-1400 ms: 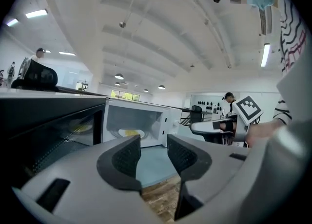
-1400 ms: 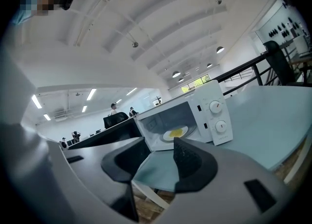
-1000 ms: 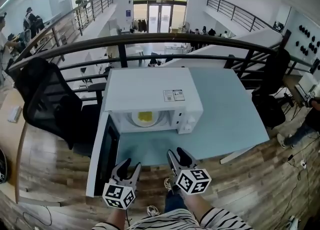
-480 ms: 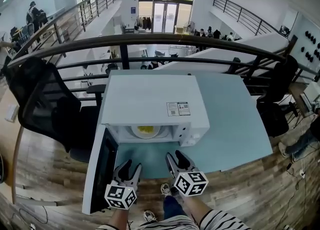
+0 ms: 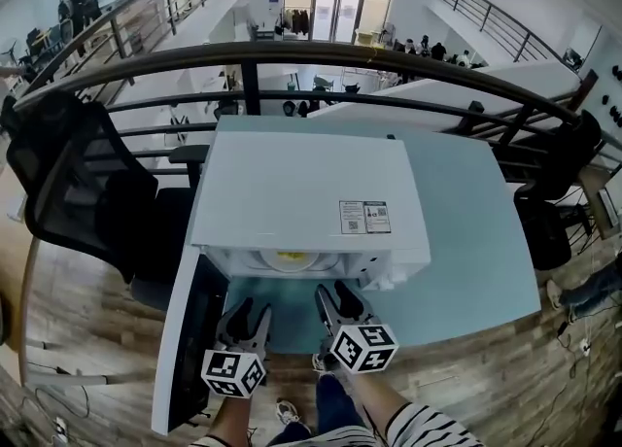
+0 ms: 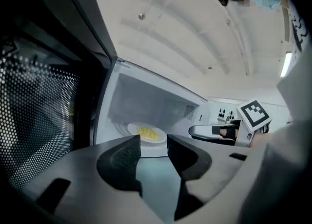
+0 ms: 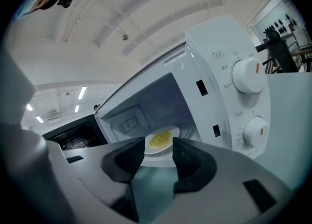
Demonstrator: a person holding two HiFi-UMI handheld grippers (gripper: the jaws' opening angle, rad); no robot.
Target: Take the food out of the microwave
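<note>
**Claws at the mouth of the open microwave [image 5: 306, 192], food not yet touched**

My left gripper [image 5: 248, 317] and right gripper [image 5: 336, 297] hover side by side just in front of the microwave, each with its jaws parted by a modest gap and empty. The plate of yellow food [image 7: 162, 139] sits inside the microwave, whose door [image 5: 190, 338] hangs open to its left. I judge this the reach-in step: next, one claw must enter and close on the plate's rim, keeping it level.
</note>
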